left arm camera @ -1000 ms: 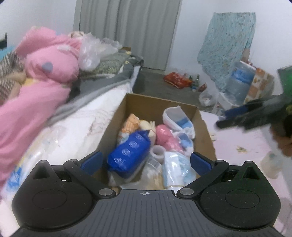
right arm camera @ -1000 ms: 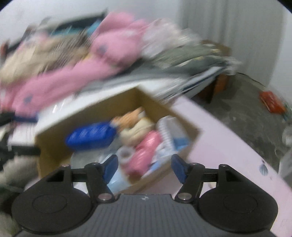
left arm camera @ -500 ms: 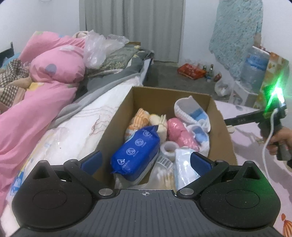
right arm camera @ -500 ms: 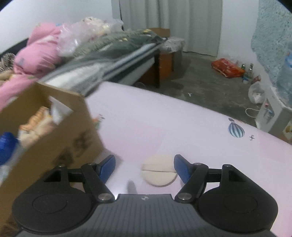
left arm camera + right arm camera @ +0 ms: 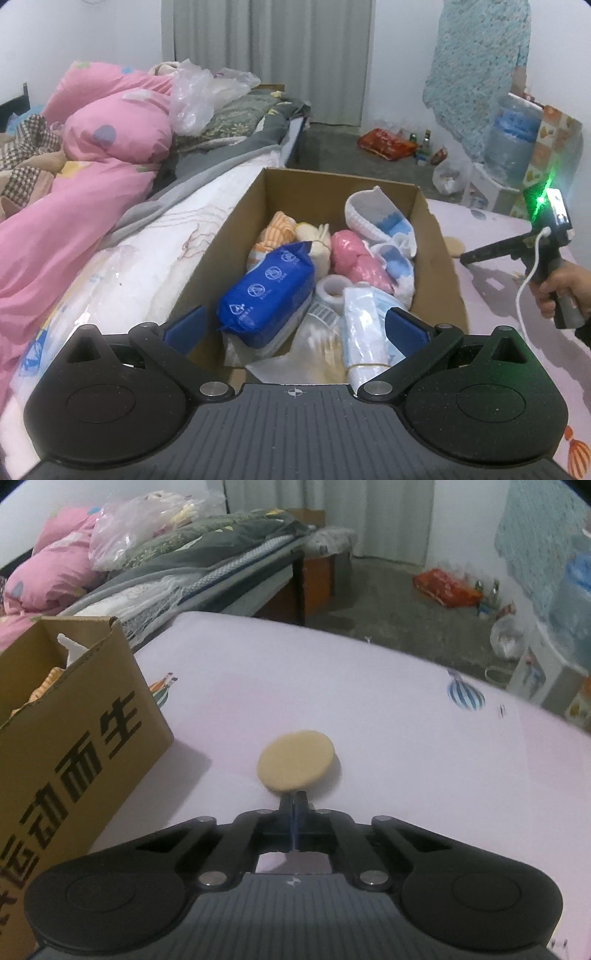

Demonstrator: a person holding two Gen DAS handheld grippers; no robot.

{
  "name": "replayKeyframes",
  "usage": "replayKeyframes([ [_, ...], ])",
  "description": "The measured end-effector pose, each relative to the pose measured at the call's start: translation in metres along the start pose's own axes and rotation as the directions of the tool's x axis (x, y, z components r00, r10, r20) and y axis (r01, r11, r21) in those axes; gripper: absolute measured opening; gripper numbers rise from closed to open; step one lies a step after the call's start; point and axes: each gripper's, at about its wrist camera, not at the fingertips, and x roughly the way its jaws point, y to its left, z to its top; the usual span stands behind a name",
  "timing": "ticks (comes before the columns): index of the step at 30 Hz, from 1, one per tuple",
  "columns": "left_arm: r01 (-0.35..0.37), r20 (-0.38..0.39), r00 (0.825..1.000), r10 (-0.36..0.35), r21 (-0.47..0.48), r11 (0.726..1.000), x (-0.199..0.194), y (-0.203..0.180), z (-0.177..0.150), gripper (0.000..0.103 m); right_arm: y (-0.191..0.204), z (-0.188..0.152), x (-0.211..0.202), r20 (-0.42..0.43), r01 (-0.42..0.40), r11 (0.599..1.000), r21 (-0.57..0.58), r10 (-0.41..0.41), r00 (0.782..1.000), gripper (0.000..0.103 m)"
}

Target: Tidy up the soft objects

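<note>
Right wrist view: the right tool point(image 5: 296, 797) has its fingers pressed together on the near edge of a round tan puff pad point(image 5: 296, 760); the pinch point itself is small and partly masked by the fingertips, so how deep the pad sits between them is hard to tell; the pad's far part lies over the pink-covered bench point(image 5: 388, 709), and whether it touches the cloth or is lifted cannot be told; to the left stands the cardboard box point(image 5: 70, 731), its printed side facing the camera and its near end cut off by the frame.

Left wrist view: the left tool point(image 5: 293, 325) is spread wide and grips nothing — it hangs above the near end of the open box point(image 5: 439, 258); inside lie a blue wipes packet point(image 5: 266, 295), a pink bundle point(image 5: 356, 258), a white tape roll point(image 5: 334, 286) and a white-and-blue baby shoe point(image 5: 373, 218), with pale wrapped items underneath that are too tangled to name; just past the box's right wall a sliver of the pad point(image 5: 455, 244) shows, mostly hidden by cardboard; the right tool point(image 5: 465, 257) reaches in from the right edge, its tips pointing toward that sliver; a bed point(image 5: 159, 236) with pink bedding lies to the left.
</note>
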Motion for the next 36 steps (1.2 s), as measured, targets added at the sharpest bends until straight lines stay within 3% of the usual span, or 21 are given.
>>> replayKeyframes([
  [3,0.012,0.0,1.0,-0.012,-0.009,1.0,-0.005,-0.001,-0.004,0.103,-0.007,-0.011,-0.011,0.007,0.005,1.0,0.019,-0.006,1.0,0.013],
  [8,0.024,0.01,1.0,-0.024,-0.003,1.0,-0.013,-0.005,-0.009,0.103,-0.016,-0.016,-0.032,0.011,-0.063,0.996,0.066,0.062,0.998,0.016],
  [10,0.024,0.011,1.0,-0.024,-0.002,1.0,-0.014,-0.006,-0.011,0.103,-0.014,-0.01,-0.037,0.037,-0.042,0.997,0.057,0.04,0.999,0.018],
  [16,0.002,-0.004,1.0,-0.002,-0.005,1.0,-0.01,-0.003,-0.015,0.103,-0.002,0.011,-0.011,0.128,-0.01,1.0,0.007,0.009,0.992,0.023],
  [23,-0.043,-0.018,0.999,0.043,-0.015,0.999,-0.002,0.005,-0.014,0.103,0.017,0.016,0.031,0.111,0.045,0.995,-0.094,-0.035,0.993,0.022],
  [30,-0.027,-0.022,0.999,0.027,-0.031,0.999,0.0,0.009,-0.015,0.103,0.012,0.005,0.014,0.082,0.035,0.998,-0.061,-0.03,0.996,0.019],
  [36,0.0,-0.008,1.0,-0.001,-0.033,0.999,-0.011,0.006,-0.02,0.103,-0.007,-0.014,-0.018,0.029,0.01,0.999,0.034,-0.011,1.0,0.01],
])
